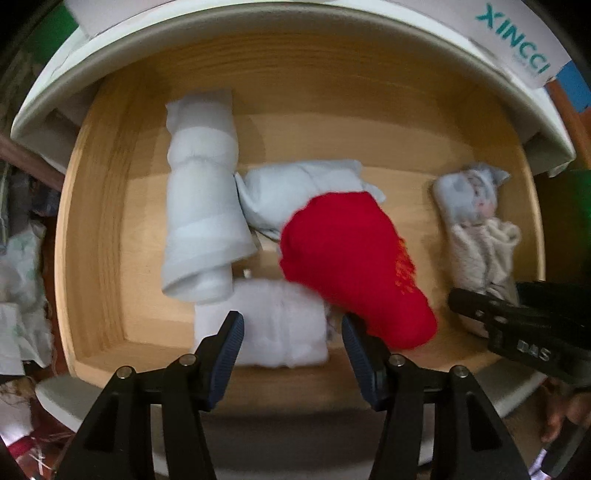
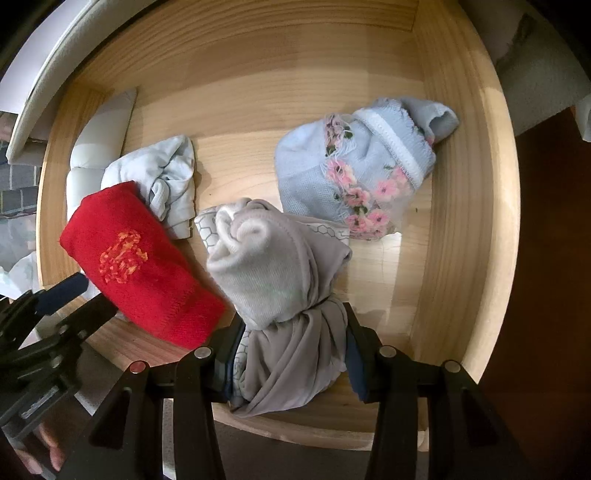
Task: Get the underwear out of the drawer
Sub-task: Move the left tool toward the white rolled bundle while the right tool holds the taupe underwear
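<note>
An open wooden drawer (image 1: 96, 206) holds rolled garments. My left gripper (image 1: 291, 339) is open above a white rolled garment (image 1: 273, 325) at the drawer's front, its fingers either side of it and not touching. A red knitted roll (image 1: 354, 266) lies just right of it, also in the right wrist view (image 2: 140, 262). My right gripper (image 2: 291, 354) is closed around a grey-beige rolled underwear bundle (image 2: 280, 295), its fingers pressing both sides of the lower part. It appears in the left wrist view (image 1: 476, 306) at the drawer's right. A pale blue floral piece (image 2: 362, 173) lies behind.
A long white roll (image 1: 203, 192) and a pale blue folded piece (image 1: 295, 188) lie in the drawer's left and middle. The white cabinet front (image 1: 258, 14) curves above. Clutter and fabric lie left of the drawer (image 1: 22, 258). The drawer's right wall (image 2: 472, 184) is close to my right gripper.
</note>
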